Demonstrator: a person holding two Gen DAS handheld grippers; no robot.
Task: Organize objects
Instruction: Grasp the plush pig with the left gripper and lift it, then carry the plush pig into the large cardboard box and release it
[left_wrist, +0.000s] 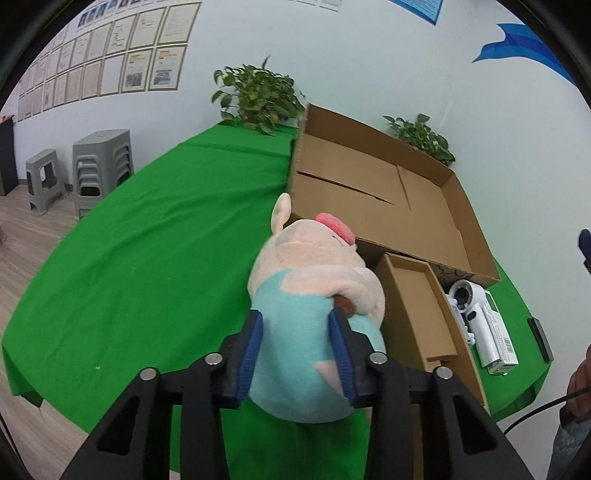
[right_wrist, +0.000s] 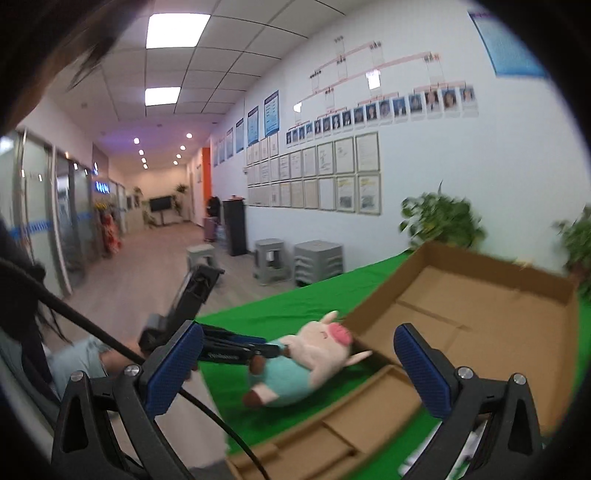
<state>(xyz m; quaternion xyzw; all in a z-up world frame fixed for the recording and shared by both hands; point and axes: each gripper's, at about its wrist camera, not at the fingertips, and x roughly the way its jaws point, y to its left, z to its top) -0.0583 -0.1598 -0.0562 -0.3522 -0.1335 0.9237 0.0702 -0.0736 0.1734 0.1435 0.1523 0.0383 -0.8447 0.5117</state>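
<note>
My left gripper (left_wrist: 295, 325) is shut on a plush pig (left_wrist: 314, 295) with a pink head and teal shirt. It holds the pig above the green table, just before the near wall of a large open cardboard box (left_wrist: 388, 192). The pig also shows in the right wrist view (right_wrist: 306, 362), with the left gripper (right_wrist: 273, 350) clamped on its body. My right gripper (right_wrist: 299, 362) is open and empty, raised above the table's near edge. The large box (right_wrist: 480, 314) lies ahead of it.
A narrow cardboard tray (left_wrist: 417, 314) lies right of the pig. A white handheld device (left_wrist: 465, 295) and a white carton (left_wrist: 498, 339) lie beside it. Two potted plants (left_wrist: 258, 96) stand at the wall behind the box. Grey stools (left_wrist: 99, 166) stand beyond the table's left side.
</note>
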